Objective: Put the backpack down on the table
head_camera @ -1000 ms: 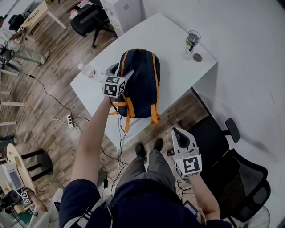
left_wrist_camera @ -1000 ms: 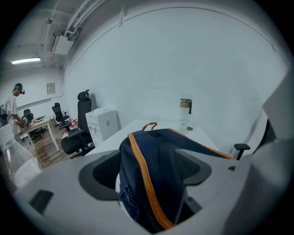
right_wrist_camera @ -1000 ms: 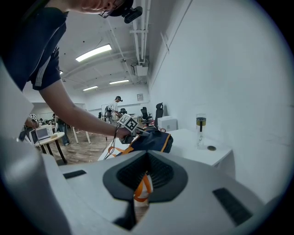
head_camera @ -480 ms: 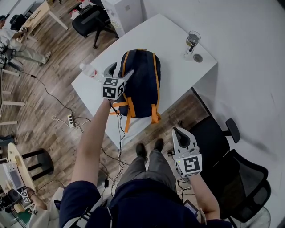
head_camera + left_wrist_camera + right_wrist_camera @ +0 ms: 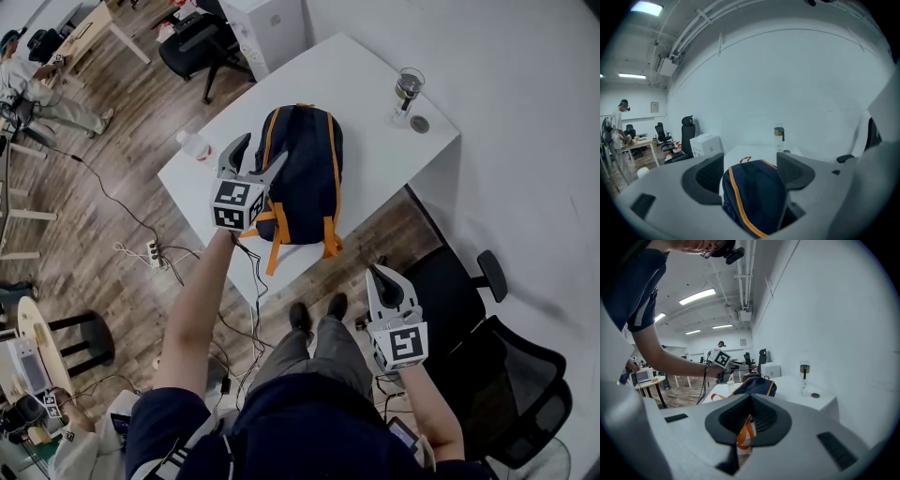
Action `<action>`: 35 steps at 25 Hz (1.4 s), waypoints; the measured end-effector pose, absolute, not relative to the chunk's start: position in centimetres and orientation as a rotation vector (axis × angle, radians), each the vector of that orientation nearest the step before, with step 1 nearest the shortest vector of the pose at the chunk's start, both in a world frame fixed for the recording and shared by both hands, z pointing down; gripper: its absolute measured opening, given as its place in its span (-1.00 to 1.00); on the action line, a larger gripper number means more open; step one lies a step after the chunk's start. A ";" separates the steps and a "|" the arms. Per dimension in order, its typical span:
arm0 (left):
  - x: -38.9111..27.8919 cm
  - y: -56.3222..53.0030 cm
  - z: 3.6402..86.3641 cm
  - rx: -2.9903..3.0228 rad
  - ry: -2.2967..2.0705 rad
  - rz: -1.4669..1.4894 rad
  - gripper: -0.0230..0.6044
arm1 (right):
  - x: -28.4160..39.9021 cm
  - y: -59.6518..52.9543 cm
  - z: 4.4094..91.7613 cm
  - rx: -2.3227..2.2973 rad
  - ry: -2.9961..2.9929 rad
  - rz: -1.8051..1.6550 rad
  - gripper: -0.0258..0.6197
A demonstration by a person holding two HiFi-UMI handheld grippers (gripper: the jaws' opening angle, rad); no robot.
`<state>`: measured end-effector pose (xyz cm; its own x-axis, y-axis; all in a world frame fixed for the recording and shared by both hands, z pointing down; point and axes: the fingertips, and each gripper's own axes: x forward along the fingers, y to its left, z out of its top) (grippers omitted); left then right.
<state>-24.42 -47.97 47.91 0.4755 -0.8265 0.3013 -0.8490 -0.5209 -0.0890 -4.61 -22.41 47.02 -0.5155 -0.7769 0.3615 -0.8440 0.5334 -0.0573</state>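
- Two grippers show. Your right gripper point(image 5: 379, 274) is nearest, low by your hip, next to a black chair point(image 5: 487, 375) that the frame's lower edge cuts off. Its jaws are together and hold nothing. The orange in the slit below its pads is a strap well beyond it, not something gripped.
- Your left gripper point(image 5: 262, 150) is held out over the left side of the backpack point(image 5: 305, 169). Its jaws are wide apart, having just closed in a little. In the left gripper view the backpack shows between them, but neither pad presses on it.
- That backpack lies flat on the white table point(image 5: 375, 94), close to the near edge, with its top handle pointing away from you. Its orange straps point(image 5: 278, 234) hang over that edge. The left gripper's marker cube hides its lower left corner.
- Just left of the backpack, at the table's left edge, stands a plastic bottle point(image 5: 192, 142). The left jaw partly covers it.
- Farther off, near the table's far right corner, a glass tumbler point(image 5: 406, 89) stands with a small round disc point(image 5: 419, 124) beside it. You cannot tell what the disc is.
- Farthest, at the top left, a person point(image 5: 37, 84) is cut off by the frame edge.
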 end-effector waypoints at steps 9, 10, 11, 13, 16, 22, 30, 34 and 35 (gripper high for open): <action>-24.2 -44.5 43.0 2.721 -1.546 0.372 -0.14 | -4.8 -21.4 46.3 1.357 -2.490 0.305 -0.92; -24.3 -44.2 42.6 2.726 -1.552 0.364 -0.22 | -4.8 -21.3 46.2 1.357 -2.493 0.303 -0.92; -24.3 -44.0 42.2 2.731 -1.554 0.354 -0.26 | -4.8 -21.2 46.1 1.358 -2.494 0.301 -0.92; -24.1 -43.2 41.2 2.745 -1.550 0.335 -0.35 | -4.8 -21.0 45.9 1.359 -2.499 0.297 -0.92; -23.8 -41.6 39.7 2.774 -1.545 0.302 -0.51 | -5.0 -20.7 45.4 1.356 -2.507 0.287 -0.92; -23.1 -37.6 36.8 2.826 -1.560 0.224 -0.87 | -5.1 -20.1 44.5 1.375 -2.526 0.269 -0.92; -23.4 -32.7 33.5 2.872 -1.602 0.108 -0.91 | -5.6 -19.5 43.0 1.396 -2.559 0.215 -0.92; -23.9 -30.6 32.9 2.861 -1.639 0.128 -0.92 | -6.1 -19.1 42.2 1.400 -2.575 0.182 -0.92; -24.0 -30.0 32.7 2.859 -1.644 0.124 -0.92 | -6.3 -18.9 42.0 1.402 -2.580 0.174 -0.92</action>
